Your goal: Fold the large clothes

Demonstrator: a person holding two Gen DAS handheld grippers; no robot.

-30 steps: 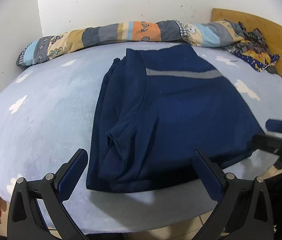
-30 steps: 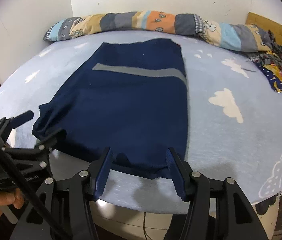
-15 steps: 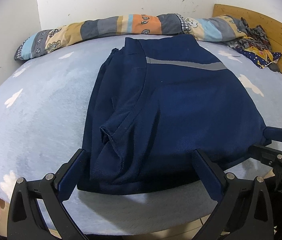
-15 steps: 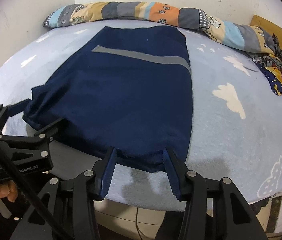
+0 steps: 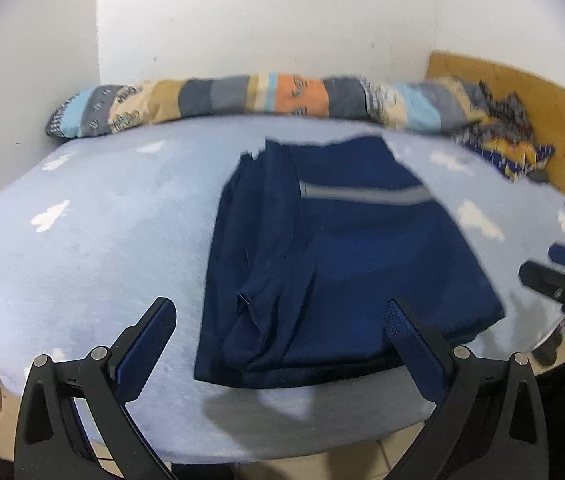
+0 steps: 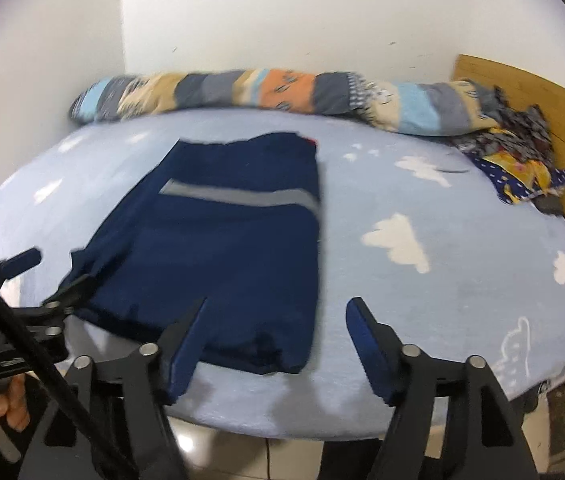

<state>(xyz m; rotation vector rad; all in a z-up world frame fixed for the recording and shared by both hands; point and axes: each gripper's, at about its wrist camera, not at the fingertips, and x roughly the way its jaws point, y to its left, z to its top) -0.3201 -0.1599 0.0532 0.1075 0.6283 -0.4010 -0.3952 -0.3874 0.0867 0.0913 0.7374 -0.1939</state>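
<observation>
Compared with half a second earlier, both grippers stand back from the navy garment (image 5: 322, 264), and the right gripper (image 6: 274, 340), whose jaws have just been opening, is spread with nothing between the pads. The garment lies flat near the front edge of the light blue, cloud-printed bed (image 5: 94, 240), with bare sheet on both sides. The left gripper (image 5: 278, 344) is spread wide, clear of the soft knit hem.
</observation>
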